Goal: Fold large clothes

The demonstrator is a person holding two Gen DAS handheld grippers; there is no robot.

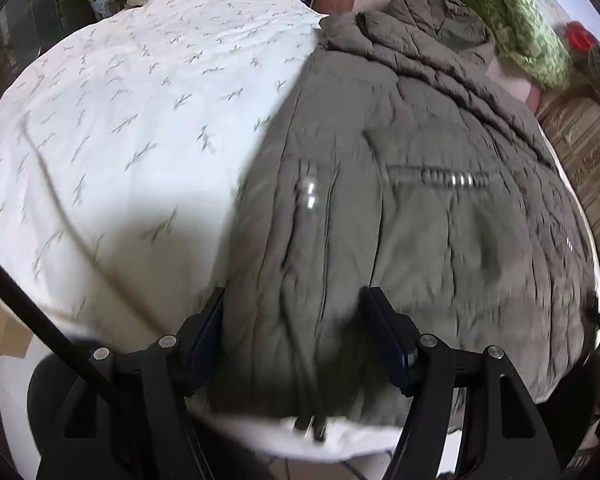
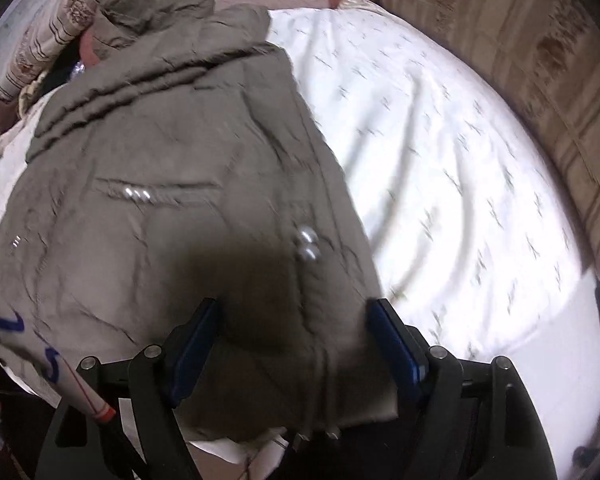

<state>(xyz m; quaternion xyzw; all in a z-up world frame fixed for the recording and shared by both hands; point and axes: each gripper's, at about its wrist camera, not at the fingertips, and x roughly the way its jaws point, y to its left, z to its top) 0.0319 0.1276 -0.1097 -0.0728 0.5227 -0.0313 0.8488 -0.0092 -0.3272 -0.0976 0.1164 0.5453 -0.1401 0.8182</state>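
Left tongs stand wide apart, empty, above the near hem of the jacket; right tongs likewise gape wide over the same hem, gripping nothing. Jacket: olive-grey, quilted, puffy, lying spread on the bed sheet, collar bunched at the far end. Left view alone shows the green patterned cloth and a red object beyond the collar, plus sheet to the jacket's left. Right view alone shows the striped pillow and the brown patterned cover bordering the sheet. Metallic snaps and a pocket zipper glint in both views.
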